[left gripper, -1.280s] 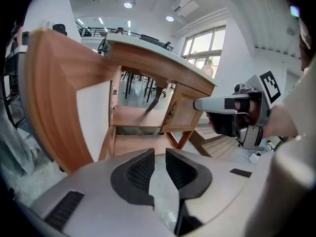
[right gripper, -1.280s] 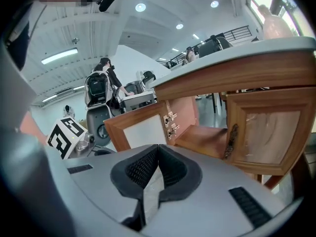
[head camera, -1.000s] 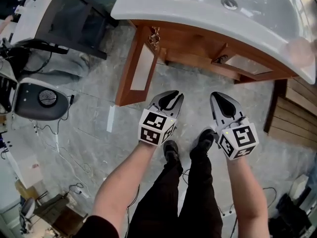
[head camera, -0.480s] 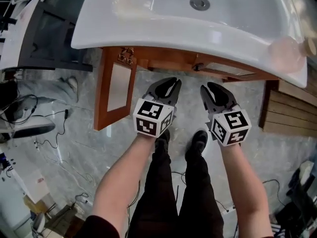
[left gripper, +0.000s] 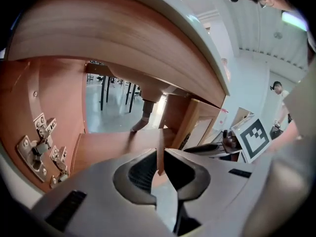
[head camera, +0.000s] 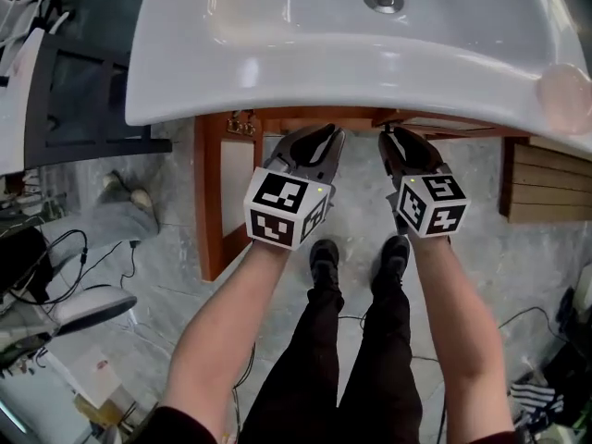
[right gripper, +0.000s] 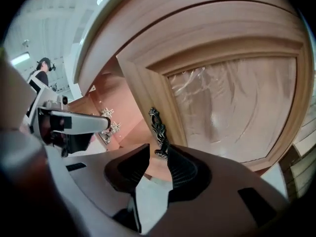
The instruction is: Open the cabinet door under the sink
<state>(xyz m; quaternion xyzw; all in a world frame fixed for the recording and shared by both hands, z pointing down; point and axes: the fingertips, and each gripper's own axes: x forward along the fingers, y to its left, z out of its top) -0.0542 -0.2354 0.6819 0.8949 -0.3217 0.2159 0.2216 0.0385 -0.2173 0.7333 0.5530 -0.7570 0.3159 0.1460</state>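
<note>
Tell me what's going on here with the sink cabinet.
A person stands at a sink with a gripper in each hand. The left door under it already hangs open. The right gripper is at the right door; its fingers are opening with the handle between them, not clamped on it. The left gripper hovers by the open side, fingers almost together.

The head camera is looking steeply down over the sink [head camera: 277, 54] toward the floor [head camera: 176, 248]. The left gripper view is peering closely into the open cabinet [left gripper: 59, 107], while the right gripper view is facing the closed door [right gripper: 232, 98] at close range, both catching the cabinet's hinges [left gripper: 37, 149].
</note>
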